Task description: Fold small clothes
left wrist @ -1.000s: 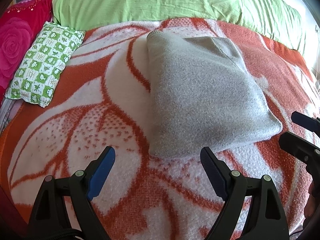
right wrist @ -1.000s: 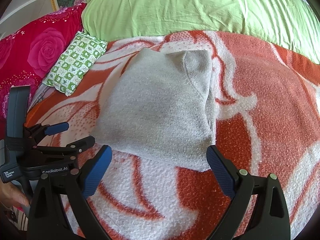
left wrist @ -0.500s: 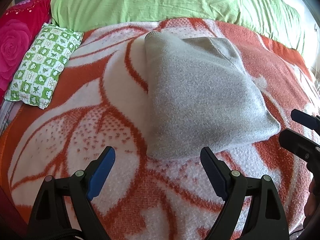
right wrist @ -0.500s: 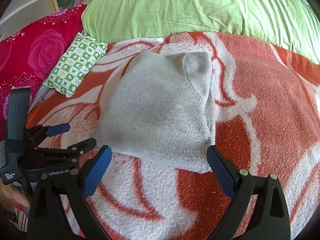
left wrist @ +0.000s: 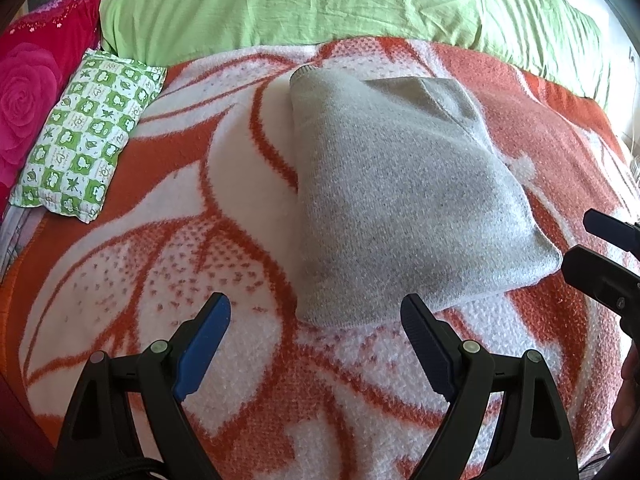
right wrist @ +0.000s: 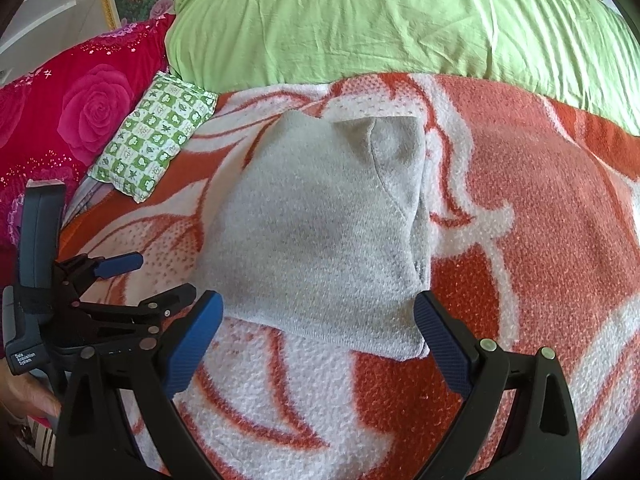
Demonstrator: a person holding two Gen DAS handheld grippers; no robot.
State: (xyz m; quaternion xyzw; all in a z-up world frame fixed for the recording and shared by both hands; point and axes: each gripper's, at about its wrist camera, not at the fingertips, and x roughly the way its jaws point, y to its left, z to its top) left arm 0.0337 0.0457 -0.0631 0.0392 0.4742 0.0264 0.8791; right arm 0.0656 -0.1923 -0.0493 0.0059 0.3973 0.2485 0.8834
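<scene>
Grey knit garment (left wrist: 404, 200), folded, lies flat on my orange-and-white blanket (left wrist: 168, 208); left gripper (left wrist: 316, 320) and right gripper (right wrist: 320, 320) hover just short of its near edge, jaws spread wide, holding nothing.

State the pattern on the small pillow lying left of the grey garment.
A green-and-white check with little leaf and flower motifs on the small pillow; the left wrist view shows it best.

A home bedroom: blanket-covered bed (left wrist: 120, 280), green pillow (right wrist: 380, 20), rose cushion (right wrist: 80, 112)
</scene>
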